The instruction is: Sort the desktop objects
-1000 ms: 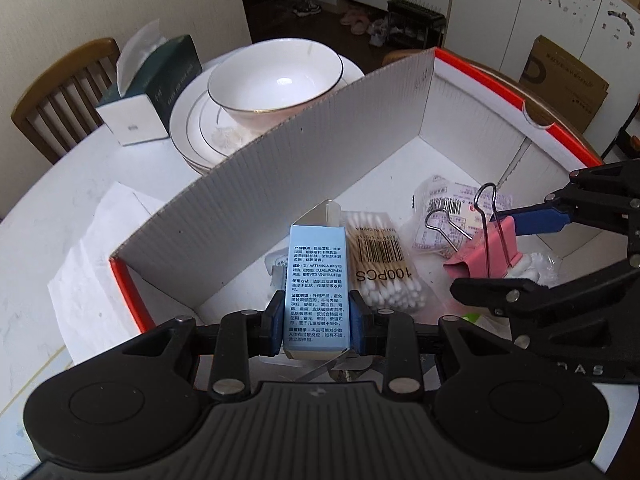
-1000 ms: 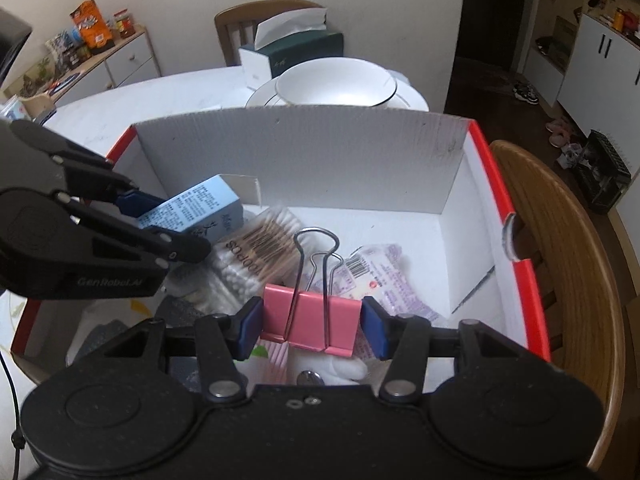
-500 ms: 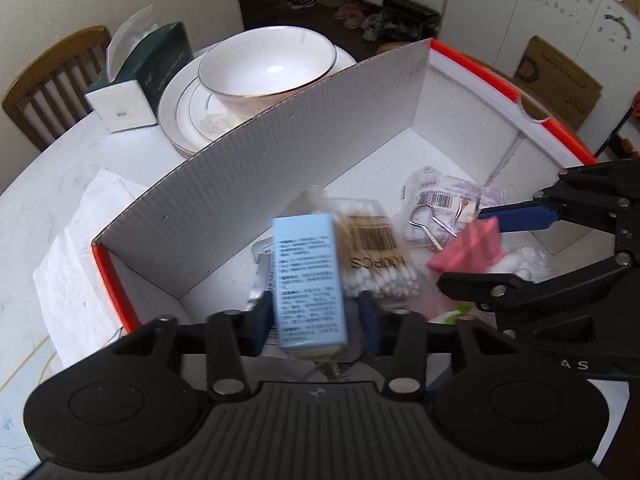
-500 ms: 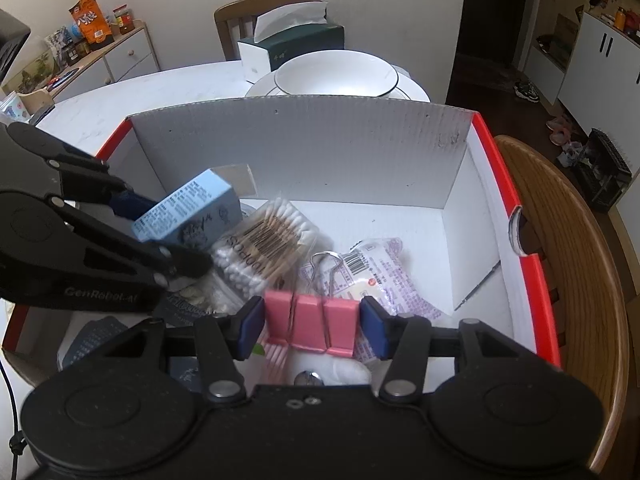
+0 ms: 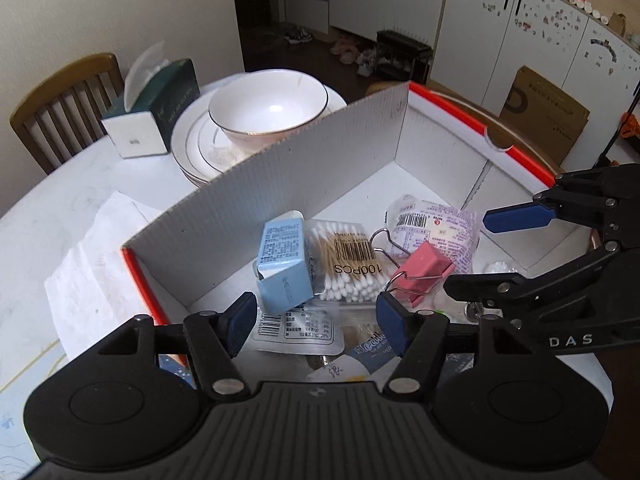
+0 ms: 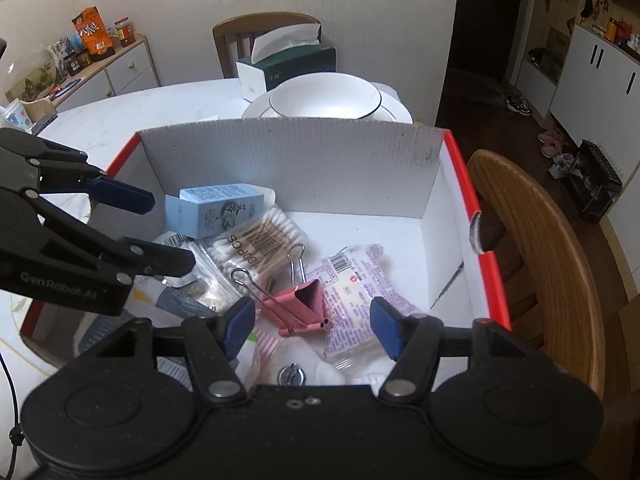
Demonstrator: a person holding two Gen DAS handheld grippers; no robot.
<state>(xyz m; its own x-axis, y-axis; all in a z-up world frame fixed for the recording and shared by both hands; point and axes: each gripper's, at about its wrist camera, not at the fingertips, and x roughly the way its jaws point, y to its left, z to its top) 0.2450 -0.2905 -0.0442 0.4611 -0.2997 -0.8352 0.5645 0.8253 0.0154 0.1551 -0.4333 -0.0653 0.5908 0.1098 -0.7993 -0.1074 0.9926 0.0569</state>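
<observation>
A white cardboard box with red edges (image 5: 280,184) (image 6: 296,164) holds the sorted things. The light blue carton (image 5: 282,262) (image 6: 214,210) lies on its side inside, against the near-left wall, beside a bag of cotton swabs (image 5: 346,258) (image 6: 256,244). The pink binder clip (image 5: 420,270) (image 6: 298,306) lies on the pile next to a purple-printed packet (image 5: 436,226) (image 6: 356,284). My left gripper (image 5: 316,322) (image 6: 164,228) hangs above the carton, jaws opening, nothing between them. My right gripper (image 6: 312,326) (image 5: 476,252) hovers over the clip, jaws opening, empty.
Behind the box stand a white bowl on stacked plates (image 5: 268,114) (image 6: 326,98) and a dark green tissue box (image 5: 156,106) (image 6: 288,64). A paper sheet (image 5: 92,264) lies left of the box. Wooden chairs (image 6: 532,236) (image 5: 60,108) stand at the table's edges.
Both grippers let go: the blue carton dropped from the left jaws and fell on its side in the box, and the pink clip dropped from the right jaws onto the pile. The left gripper rose slightly.
</observation>
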